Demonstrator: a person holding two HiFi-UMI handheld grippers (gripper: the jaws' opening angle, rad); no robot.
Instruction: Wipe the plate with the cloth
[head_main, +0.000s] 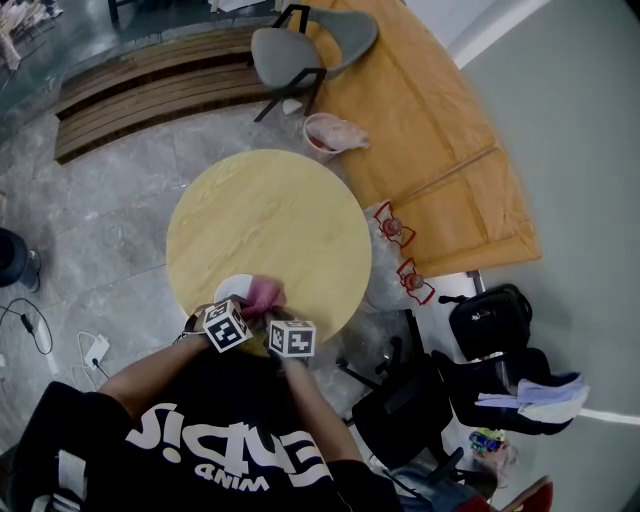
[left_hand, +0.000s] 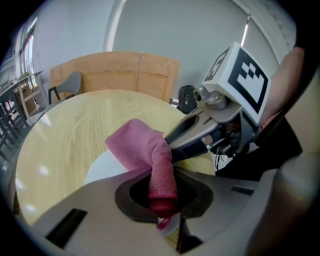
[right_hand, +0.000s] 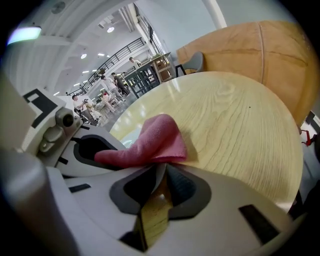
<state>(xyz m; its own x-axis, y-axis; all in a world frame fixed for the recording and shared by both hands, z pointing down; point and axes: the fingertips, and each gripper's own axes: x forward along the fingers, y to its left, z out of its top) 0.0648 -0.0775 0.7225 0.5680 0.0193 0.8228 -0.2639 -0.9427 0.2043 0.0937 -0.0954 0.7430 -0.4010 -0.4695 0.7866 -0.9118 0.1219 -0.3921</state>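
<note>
A white plate (head_main: 230, 288) lies at the near edge of the round wooden table (head_main: 270, 215). A pink cloth (head_main: 266, 292) is bunched on it. In the left gripper view my left gripper (left_hand: 162, 197) is shut on a rolled end of the cloth (left_hand: 137, 145), with the plate (left_hand: 102, 170) just under it. My right gripper (right_hand: 160, 175) is shut on the thin near rim of the plate (right_hand: 126, 136), and the cloth (right_hand: 160, 137) rests just beyond its jaws. Both grippers sit close together, the left gripper (head_main: 248, 306) beside the right gripper (head_main: 276, 320).
A grey chair (head_main: 310, 45) and a pink bin (head_main: 330, 135) stand beyond the table. Red wire objects (head_main: 395, 228) lie to its right on the floor. Black bags (head_main: 490, 320) and a black office chair (head_main: 410, 400) crowd the near right.
</note>
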